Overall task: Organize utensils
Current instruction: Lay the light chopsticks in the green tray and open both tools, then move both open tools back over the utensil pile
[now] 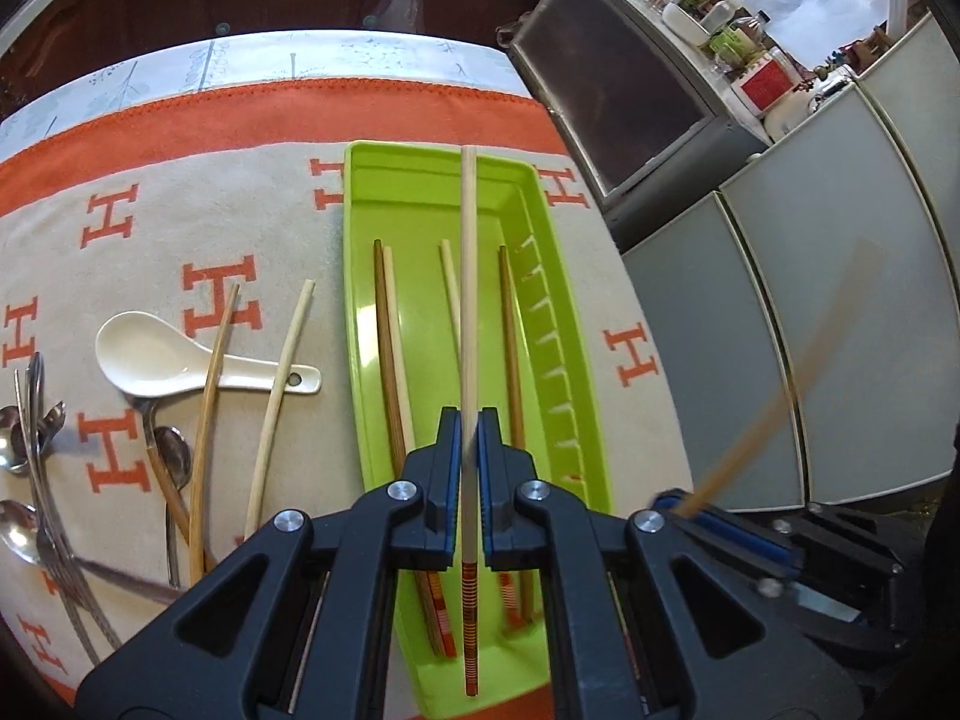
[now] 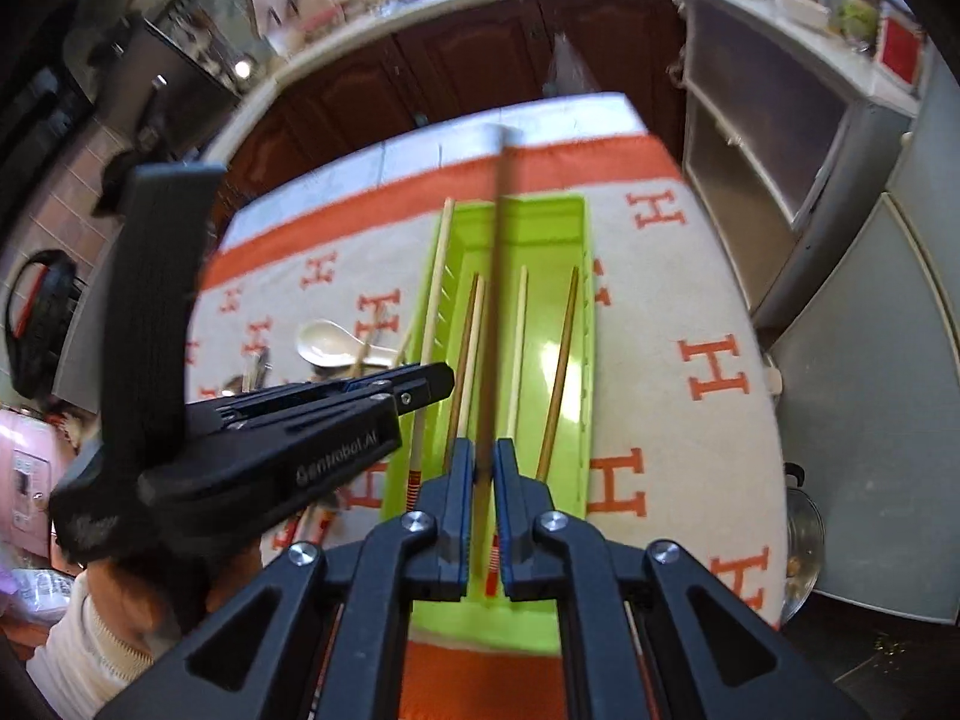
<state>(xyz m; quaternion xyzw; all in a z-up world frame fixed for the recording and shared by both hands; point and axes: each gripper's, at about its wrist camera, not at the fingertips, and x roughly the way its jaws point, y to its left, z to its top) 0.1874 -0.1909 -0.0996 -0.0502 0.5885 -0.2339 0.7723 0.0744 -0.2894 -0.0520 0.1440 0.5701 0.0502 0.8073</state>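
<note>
Chopsticks (image 1: pixel 387 354), 4 of them, lie inside a green tray (image 1: pixel 558 324) on the counter (image 1: pixel 120 276). Left hand-held gripper (image 1: pixel 470 420) clamps a pale chopstick (image 1: pixel 469 276) above it; right hand-held gripper (image 2: pixel 483 462) clamps a brown chopstick (image 2: pixel 495 300).

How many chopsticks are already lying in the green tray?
4. In the green tray: a dark chopstick beside a pale chopstick on the left, another pale one mid-tray, another dark one on the right. None seem hidden.
</note>
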